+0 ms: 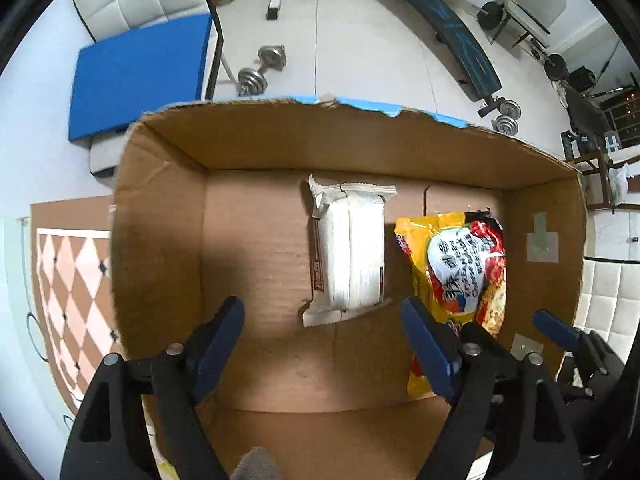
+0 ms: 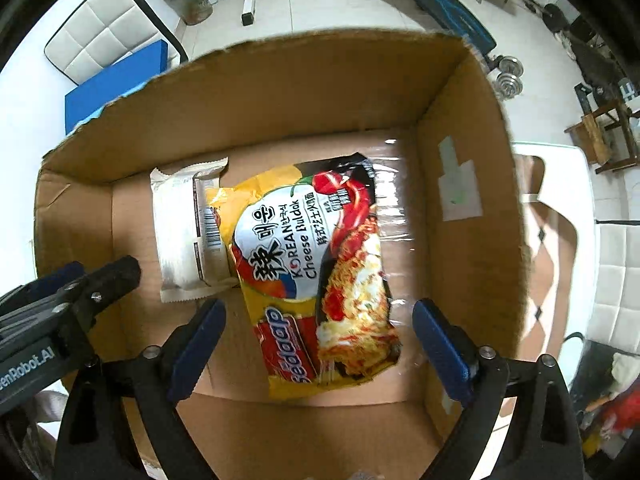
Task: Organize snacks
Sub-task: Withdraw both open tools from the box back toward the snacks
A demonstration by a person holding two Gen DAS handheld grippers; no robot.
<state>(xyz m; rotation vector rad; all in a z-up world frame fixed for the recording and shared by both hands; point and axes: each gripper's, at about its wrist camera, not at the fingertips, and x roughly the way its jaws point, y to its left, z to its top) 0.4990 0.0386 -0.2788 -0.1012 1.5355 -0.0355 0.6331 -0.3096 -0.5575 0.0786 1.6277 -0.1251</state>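
Observation:
An open cardboard box point(image 1: 360, 140) point(image 2: 280, 100) fills both views from above. On its floor lie a white snack packet point(image 1: 352, 248) point(image 2: 180, 236) and, to its right, a yellow and red instant noodle packet point(image 1: 460, 264) point(image 2: 312, 272) whose edge overlaps the white one. My left gripper point(image 1: 322, 312) points down into the box, open, with the white packet's near end below the gap and untouched. My right gripper point(image 2: 320, 308) hangs open over the noodle packet, its blue pads point(image 2: 200, 340) apart from the wrapper's sides. Each gripper shows at the edge of the other's view.
The box stands on a surface with a brown and pink diamond pattern point(image 1: 72, 280). Beyond it on the white tile floor are a blue mat point(image 1: 140, 76), a dumbbell point(image 1: 262, 68), a weight bench point(image 1: 452, 36), a white quilted seat point(image 2: 100, 28) and a glass jar point(image 2: 198, 0).

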